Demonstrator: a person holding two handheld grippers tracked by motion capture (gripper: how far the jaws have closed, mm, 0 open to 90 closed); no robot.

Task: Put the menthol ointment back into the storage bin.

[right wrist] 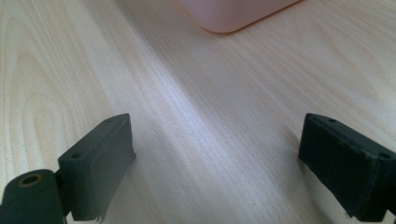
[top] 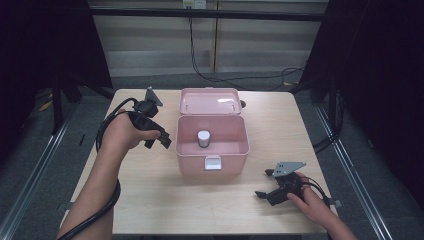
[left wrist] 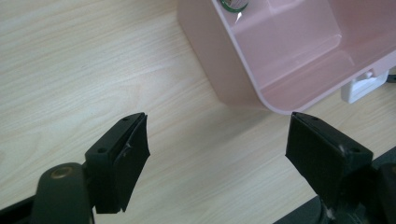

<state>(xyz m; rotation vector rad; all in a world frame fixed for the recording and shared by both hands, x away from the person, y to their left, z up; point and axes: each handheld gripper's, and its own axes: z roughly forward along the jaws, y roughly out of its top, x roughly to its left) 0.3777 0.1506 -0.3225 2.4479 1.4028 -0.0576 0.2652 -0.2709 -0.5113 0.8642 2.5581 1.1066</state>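
A pink box [top: 212, 161] stands in the middle of the table with its lid [top: 210, 101] swung back. Inside it stands a small cylinder [top: 203, 138] with a white top; its green-rimmed edge [left wrist: 233, 5] peeks in at the top of the left gripper view. My left gripper [top: 161, 140] hovers just left of the box, open, with nothing between its jaws [left wrist: 217, 140]. The box's near corner [left wrist: 243, 79] lies ahead of it. My right gripper [top: 263, 186] rests low near the table's front right, open and empty [right wrist: 217, 154], with the box corner [right wrist: 224, 16] farther off.
The box has a white latch [top: 213, 162] on its front wall. Black cables [top: 107, 200] trail from both grippers. Bare wooden tabletop [top: 165, 200] lies in front of the box and to both sides. Dark floor and rails surround the table.
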